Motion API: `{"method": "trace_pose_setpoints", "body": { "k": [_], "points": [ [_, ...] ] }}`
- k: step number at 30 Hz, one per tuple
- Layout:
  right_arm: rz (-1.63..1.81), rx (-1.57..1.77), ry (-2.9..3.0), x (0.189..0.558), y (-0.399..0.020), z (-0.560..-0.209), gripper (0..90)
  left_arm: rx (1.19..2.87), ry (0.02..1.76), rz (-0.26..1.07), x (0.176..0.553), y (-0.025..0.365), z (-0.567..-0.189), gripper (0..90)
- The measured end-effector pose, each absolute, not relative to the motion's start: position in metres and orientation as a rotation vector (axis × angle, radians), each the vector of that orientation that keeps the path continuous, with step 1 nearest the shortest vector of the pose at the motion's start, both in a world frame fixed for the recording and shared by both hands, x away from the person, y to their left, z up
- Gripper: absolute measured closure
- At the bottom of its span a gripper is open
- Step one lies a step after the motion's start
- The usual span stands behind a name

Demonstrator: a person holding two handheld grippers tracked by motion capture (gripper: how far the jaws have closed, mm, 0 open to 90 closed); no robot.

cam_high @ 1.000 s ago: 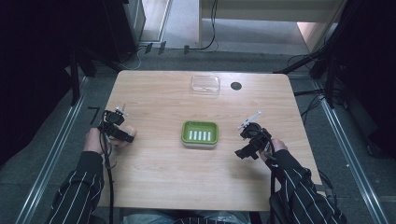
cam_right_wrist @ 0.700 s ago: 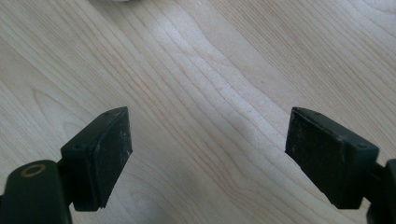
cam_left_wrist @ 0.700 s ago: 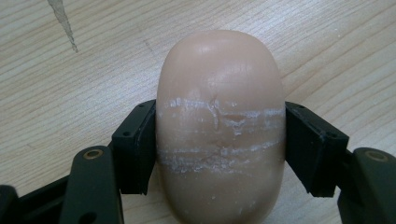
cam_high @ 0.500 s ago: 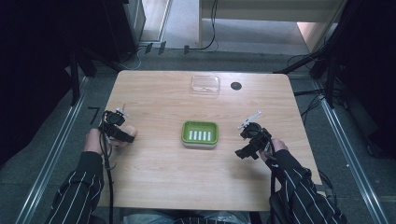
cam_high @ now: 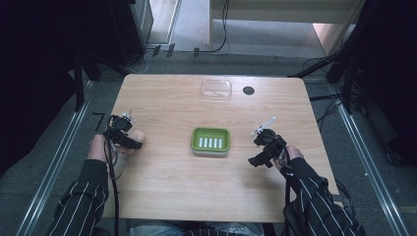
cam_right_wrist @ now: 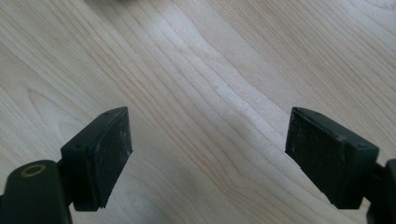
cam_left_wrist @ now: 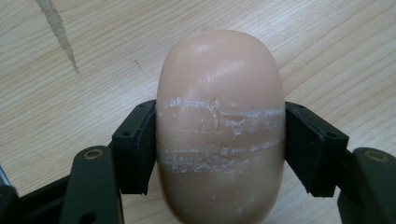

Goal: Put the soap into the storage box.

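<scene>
Soap bar (cam_left_wrist: 219, 126): smooth, rounded, beige oval with chalky white scuff lines — clamped at its sides by the left gripper (cam_high: 129, 139) jaws, just above the desk's left edge.
Right gripper (cam_right_wrist: 208, 158): matte black jaws spread wide, nothing between them.
Desk (cam_high: 167, 196): pale wood grain.
Green dish (cam_high: 211, 140): rounded rectangle with white ribs — mid-desk, well apart from the soap.

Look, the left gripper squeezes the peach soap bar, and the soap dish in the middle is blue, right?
Not quite. The soap dish is green, as the high view shows. The left gripper does squeeze the peach soap bar.
</scene>
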State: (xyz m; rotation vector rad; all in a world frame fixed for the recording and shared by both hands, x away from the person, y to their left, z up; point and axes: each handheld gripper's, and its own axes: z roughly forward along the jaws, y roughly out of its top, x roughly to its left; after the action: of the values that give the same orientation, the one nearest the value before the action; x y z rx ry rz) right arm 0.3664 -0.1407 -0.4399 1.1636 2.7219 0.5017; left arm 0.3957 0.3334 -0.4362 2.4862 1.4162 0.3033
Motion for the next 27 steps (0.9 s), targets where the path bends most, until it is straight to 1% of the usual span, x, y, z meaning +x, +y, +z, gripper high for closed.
{"method": "trace_pose_setpoints", "body": {
  "k": [10,27],
  "points": [
    [0.498,1.164,2.726,0.367,-0.142,-0.441,15.3,2.497,1.366,0.296,0.395,0.324,-0.433,33.6],
    [0.494,1.162,2.722,0.366,-0.140,-0.440,15.4,2.522,1.261,0.327,0.393,0.301,-0.421,33.5]
  ]
}}
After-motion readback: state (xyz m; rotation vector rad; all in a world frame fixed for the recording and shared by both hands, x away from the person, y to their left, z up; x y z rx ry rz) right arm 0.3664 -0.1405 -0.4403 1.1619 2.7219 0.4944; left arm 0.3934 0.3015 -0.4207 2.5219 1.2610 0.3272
